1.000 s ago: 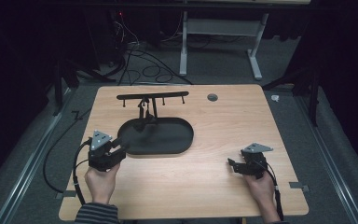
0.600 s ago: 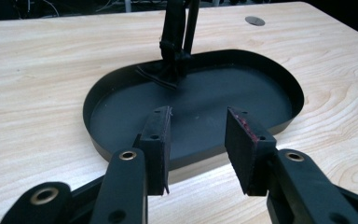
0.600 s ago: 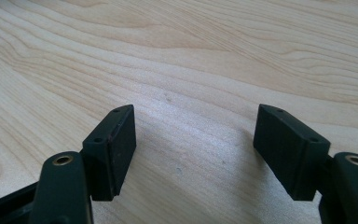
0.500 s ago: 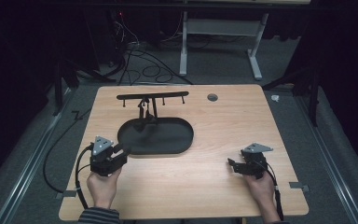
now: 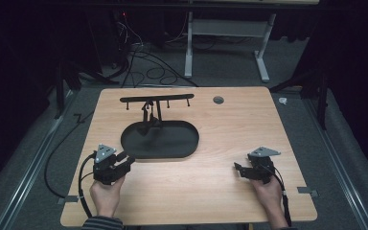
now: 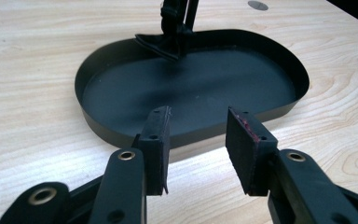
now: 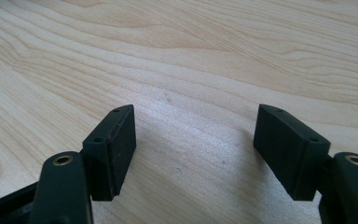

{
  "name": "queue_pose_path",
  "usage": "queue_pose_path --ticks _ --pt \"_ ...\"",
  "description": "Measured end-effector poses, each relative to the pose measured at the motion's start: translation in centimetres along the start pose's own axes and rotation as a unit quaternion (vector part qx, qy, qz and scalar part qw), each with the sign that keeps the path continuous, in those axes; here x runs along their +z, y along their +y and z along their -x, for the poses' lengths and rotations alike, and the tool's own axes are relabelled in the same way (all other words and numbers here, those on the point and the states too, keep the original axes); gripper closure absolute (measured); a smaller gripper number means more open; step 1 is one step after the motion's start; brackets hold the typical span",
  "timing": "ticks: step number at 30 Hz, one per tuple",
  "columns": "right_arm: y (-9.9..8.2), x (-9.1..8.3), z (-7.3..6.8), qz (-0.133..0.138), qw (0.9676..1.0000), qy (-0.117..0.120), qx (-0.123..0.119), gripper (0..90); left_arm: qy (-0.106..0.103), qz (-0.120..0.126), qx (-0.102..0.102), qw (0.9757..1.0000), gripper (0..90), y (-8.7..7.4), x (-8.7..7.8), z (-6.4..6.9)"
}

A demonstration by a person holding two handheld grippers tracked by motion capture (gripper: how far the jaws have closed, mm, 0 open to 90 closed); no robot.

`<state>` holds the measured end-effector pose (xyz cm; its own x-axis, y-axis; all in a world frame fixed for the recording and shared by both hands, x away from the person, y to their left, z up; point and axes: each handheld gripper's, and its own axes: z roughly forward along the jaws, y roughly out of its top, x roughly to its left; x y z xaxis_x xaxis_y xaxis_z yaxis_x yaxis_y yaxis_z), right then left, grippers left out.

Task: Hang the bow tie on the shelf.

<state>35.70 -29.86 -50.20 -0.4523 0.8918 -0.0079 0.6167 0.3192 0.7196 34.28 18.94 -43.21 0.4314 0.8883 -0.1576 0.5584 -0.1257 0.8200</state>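
A black oval tray (image 5: 172, 142) lies left of centre on the wooden table (image 5: 230, 129). A thin black stand with a crossbar (image 5: 156, 98) rises at the tray's far edge, and a dark strap-like item (image 5: 148, 122) hangs from it into the tray (image 6: 191, 79). My left gripper (image 5: 127, 160) is low over the wood just before the tray's near left rim, pointing at it. Its jaws are open with nothing between them (image 6: 198, 116). My right gripper (image 5: 237, 168) rests near the table's front right, open over bare wood (image 7: 193, 116).
A round grey grommet hole (image 5: 218, 99) sits near the table's far edge. Cables (image 5: 143, 62) and a white desk frame (image 5: 225, 28) lie on the dark floor behind the table. Each gripper's cable trails off the front edge.
My left gripper has sunk a little and come slightly closer to the table's front edge. The right gripper has stayed where it was.
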Motion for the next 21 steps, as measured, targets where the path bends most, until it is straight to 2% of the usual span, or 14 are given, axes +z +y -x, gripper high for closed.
queue_pose_path --ticks 13,21 --pt "0.0 0.0 0.0 0.0 1.0 0.0 0.0 31.3 -0.004 -0.017 -0.007 0.9998 60.2 -1.8 1.1 0.0" --pt "0.0 0.0 0.0 0.0 1.0 0.0 0.0 31.3 0.002 -0.027 -0.008 0.9996 59.5 -2.5 1.6 0.0"
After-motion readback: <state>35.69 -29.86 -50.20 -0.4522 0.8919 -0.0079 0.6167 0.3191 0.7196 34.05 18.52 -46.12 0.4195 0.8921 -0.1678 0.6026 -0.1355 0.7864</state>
